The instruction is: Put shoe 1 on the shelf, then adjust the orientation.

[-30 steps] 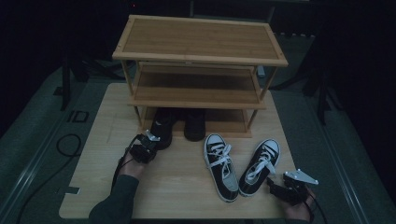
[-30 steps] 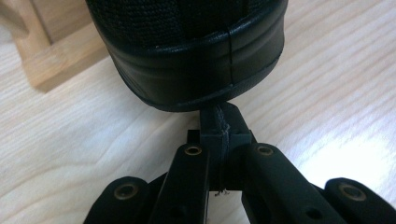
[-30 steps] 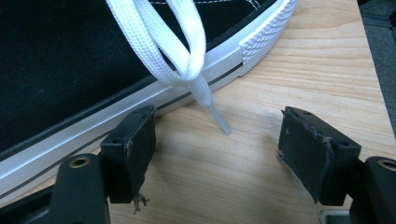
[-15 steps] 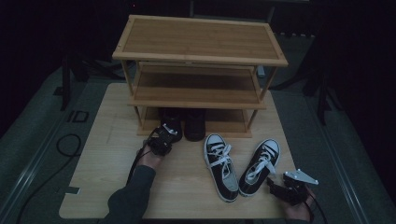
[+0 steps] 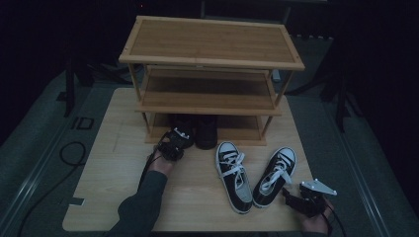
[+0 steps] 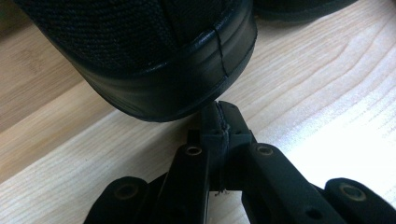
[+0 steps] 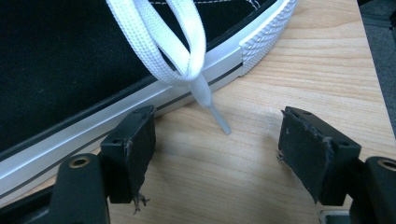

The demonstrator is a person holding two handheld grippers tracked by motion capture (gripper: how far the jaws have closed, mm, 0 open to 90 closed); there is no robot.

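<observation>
Here, left to right:
Left gripper [image 6: 219,109]: jaws pressed together, empty, tip against the black shoe's [image 6: 154,56] heel under the bamboo rack [image 5: 210,103]; may slip off the rounded rubber.
Right gripper [image 7: 217,154]: jaws wide beside the black-and-white sneaker [image 7: 93,60]; may snag its lace [image 7: 187,56].

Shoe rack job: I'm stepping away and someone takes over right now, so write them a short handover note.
Left gripper: shut, empty, tips against the heel of the left black shoe on the rack's bottom shelf, beside the other black shoe.
Right gripper: open, empty, by the right sneaker; a lace tip lies between its jaws.
Done: black pair on the rack.
Left: both sneakers, including the left sneaker, lie on the table.
</observation>
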